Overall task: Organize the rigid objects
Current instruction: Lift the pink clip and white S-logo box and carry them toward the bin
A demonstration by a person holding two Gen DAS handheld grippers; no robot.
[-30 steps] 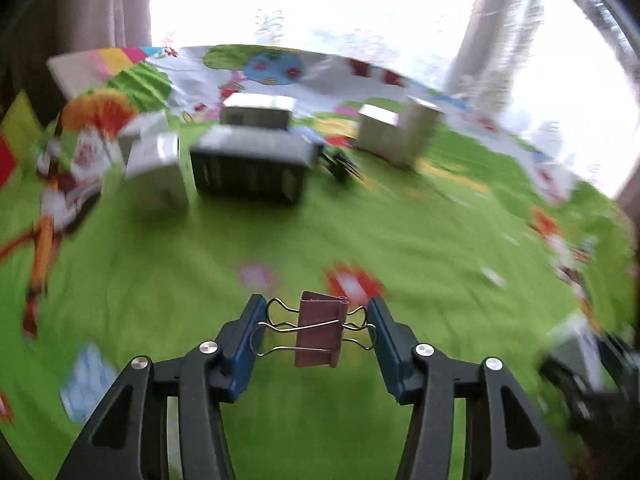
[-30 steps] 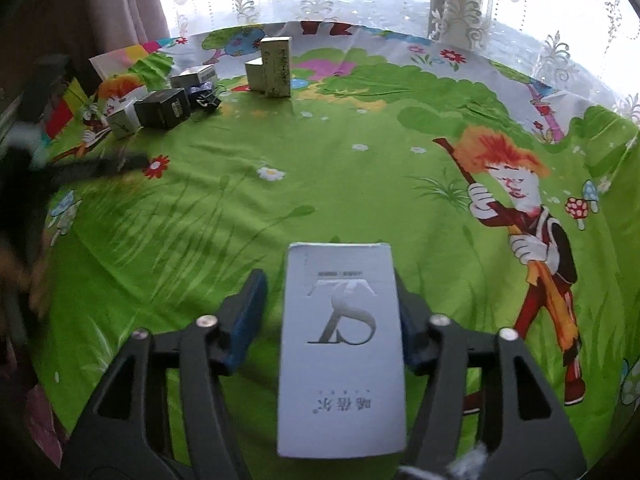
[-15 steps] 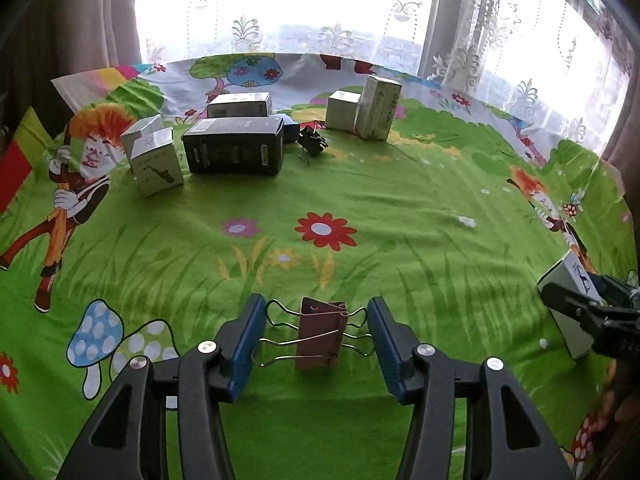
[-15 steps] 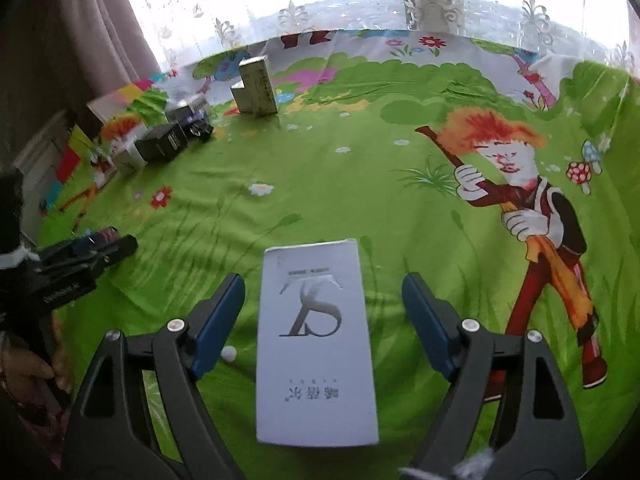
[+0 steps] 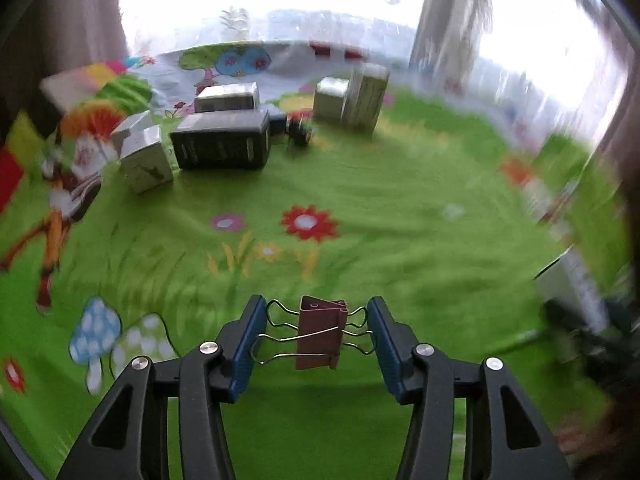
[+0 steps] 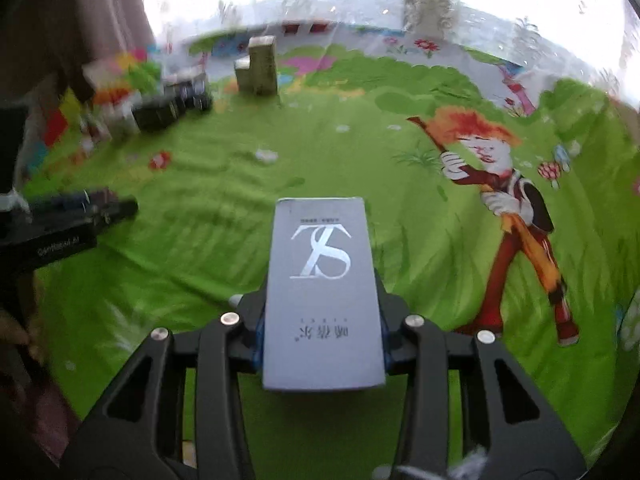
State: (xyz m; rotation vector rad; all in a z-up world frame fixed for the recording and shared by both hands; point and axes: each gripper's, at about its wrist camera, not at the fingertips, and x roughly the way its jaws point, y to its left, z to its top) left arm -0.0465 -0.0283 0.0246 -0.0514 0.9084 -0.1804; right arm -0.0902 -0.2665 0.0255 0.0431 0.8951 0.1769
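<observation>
A maroon binder clip (image 5: pixel 320 340) hangs between the blue pads of my left gripper (image 5: pixel 316 312), which is shut on its wire handles above the green cloth. In the right wrist view a flat grey box with a "TS" logo (image 6: pixel 322 272) lies lengthwise between the jaws of my right gripper (image 6: pixel 322 316). Those jaws are closing, and the pads press on the box's long sides. The left gripper (image 6: pixel 80 216) shows at the left edge of that view. The grey box (image 5: pixel 568 280) appears blurred at the right edge of the left wrist view.
A green cartoon-print cloth (image 5: pixel 400 220) covers the surface. At the far left stand a black box (image 5: pixel 222 146), a small white box (image 5: pixel 146 164), a grey box (image 5: pixel 226 96) and a black clip (image 5: pixel 298 132). Two pale upright boxes (image 5: pixel 356 98) stand further right. Curtains hang behind.
The right jaws, wide apart around the grey box half a second ago, have come together on its sides. The left gripper still holds the clip the same way.
</observation>
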